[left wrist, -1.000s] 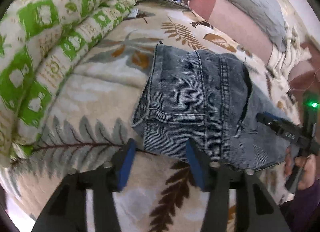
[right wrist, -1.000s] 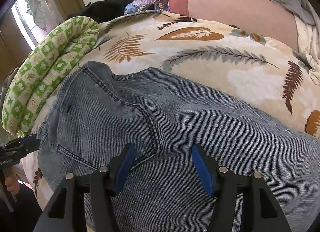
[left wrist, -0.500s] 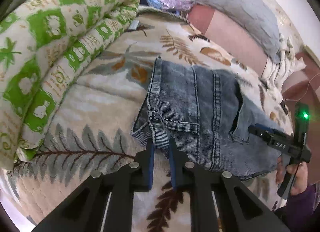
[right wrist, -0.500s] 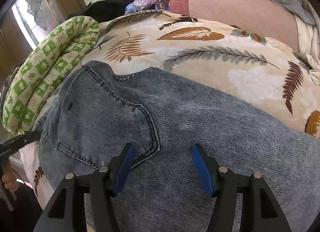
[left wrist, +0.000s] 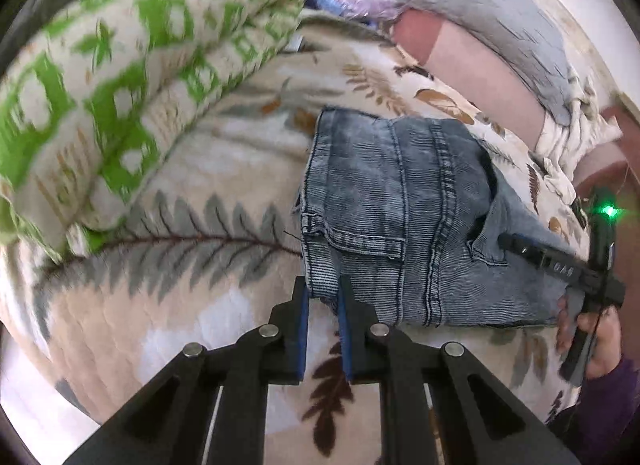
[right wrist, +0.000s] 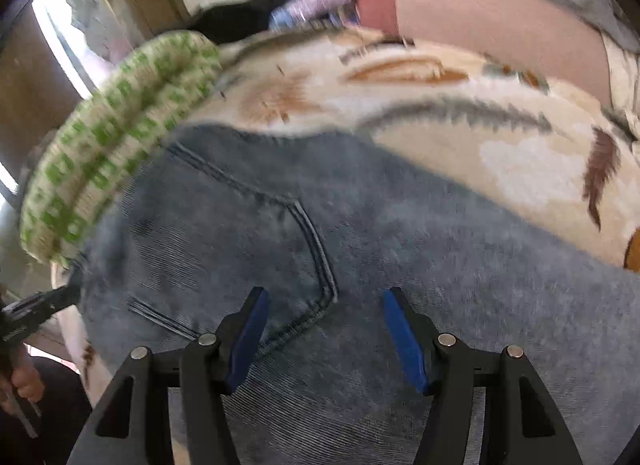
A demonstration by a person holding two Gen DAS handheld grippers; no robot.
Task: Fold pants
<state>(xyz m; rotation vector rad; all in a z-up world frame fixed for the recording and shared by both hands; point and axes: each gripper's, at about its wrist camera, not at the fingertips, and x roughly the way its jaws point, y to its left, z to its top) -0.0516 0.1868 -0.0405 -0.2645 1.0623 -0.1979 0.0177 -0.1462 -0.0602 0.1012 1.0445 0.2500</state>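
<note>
Fingers of my left gripper [left wrist: 323, 297] are clamped on the near corner of the pants [left wrist: 400, 217]: washed grey-blue denim, folded, lying on the leaf-print bedspread [left wrist: 180, 305], long axis running to my right gripper [left wrist: 516, 247]. Right wrist view: blurred; right gripper [right wrist: 322, 305] fingers stand apart over the denim, gripping nothing.

A bed [left wrist: 224, 305] covered in a cream quilt printed with grey and brown fern leaves carried everything. Folded grey-blue denim pants [left wrist: 400, 201] lay flat on it near the centre. A rolled green-and-white blanket [left wrist: 120, 77] rested at ten o'clock, and pillows [left wrist: 480, 61] were stacked at two o'clock.
</note>
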